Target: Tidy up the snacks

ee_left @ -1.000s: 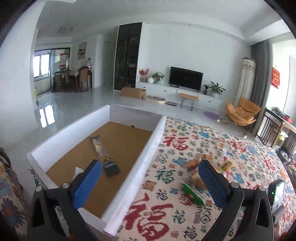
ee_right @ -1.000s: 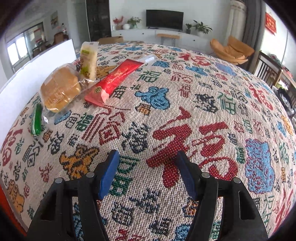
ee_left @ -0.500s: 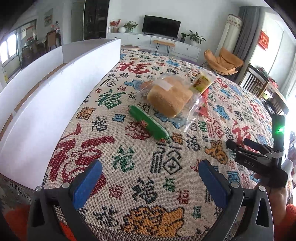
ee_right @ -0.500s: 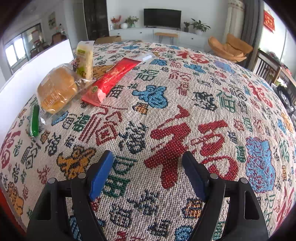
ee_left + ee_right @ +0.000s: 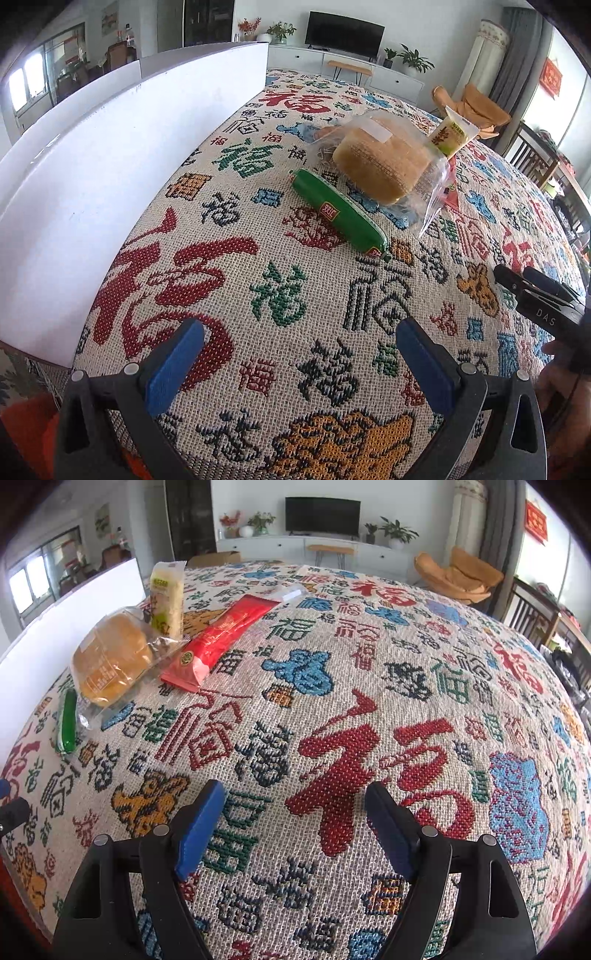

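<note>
Fingers (image 5: 173, 369) of both grippers gape, right gripper (image 5: 295, 827) opening, nothing between; green sausage (image 5: 338, 214) label unreadable.

The patterned cloth (image 5: 332, 701) carries bagged bread (image 5: 110, 661), green sausage (image 5: 68, 720), red packet (image 5: 218, 638), perhaps crackers (image 5: 168, 598).

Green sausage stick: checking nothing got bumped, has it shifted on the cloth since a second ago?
No. In the right wrist view the green sausage stick lies beside the bagged bun, as before.
</note>
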